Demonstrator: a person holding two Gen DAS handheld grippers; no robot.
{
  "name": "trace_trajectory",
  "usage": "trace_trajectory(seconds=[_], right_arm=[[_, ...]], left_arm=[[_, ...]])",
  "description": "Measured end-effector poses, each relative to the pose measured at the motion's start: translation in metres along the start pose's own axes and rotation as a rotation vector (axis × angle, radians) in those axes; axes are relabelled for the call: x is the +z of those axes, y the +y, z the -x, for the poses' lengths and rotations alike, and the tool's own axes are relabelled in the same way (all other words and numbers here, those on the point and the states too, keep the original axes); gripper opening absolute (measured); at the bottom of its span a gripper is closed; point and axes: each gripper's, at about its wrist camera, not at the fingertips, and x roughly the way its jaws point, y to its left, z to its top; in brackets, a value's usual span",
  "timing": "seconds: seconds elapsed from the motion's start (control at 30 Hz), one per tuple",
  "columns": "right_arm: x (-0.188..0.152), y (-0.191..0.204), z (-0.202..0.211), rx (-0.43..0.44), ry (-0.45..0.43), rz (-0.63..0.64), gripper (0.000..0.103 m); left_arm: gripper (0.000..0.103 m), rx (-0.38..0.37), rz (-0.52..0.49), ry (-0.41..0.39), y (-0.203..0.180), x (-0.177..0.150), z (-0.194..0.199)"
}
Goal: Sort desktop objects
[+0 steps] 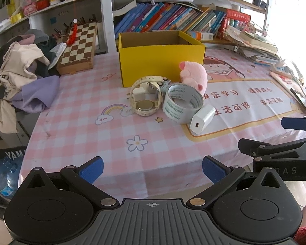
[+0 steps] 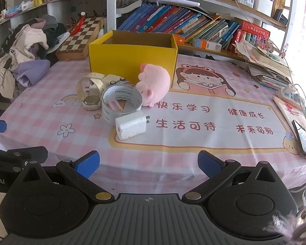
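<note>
While both grippers hover at the near edge, the pink-checked worktop (image 2: 193, 163) carries one open yellow box (image 2: 132, 61) at the back. Just before it lie one pink plush pig (image 2: 155, 85), one tape roll (image 2: 121, 104) printed "deli", two cream watches (image 1: 145, 98) and one white charger (image 2: 130, 127). Left gripper (image 1: 152, 170) and right gripper (image 2: 148, 166) fingers are spread wide, holding nothing.

Yellow box (image 1: 161, 61) interior floor hidden behind front wall. Small plug (image 1: 137, 94) partly masked by watch (image 1: 145, 99). Phone (image 2: 303, 140) cut by frame edge.
</note>
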Motion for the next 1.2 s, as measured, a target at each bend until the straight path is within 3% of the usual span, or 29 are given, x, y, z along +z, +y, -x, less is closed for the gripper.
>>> trace_trajectory(seconds=[1.2], right_arm=[[0.0,0.001,-0.01,-0.015,0.016,0.012,0.103]], left_arm=[[0.103,0.003,-0.01,0.035,0.001,0.001,-0.01]])
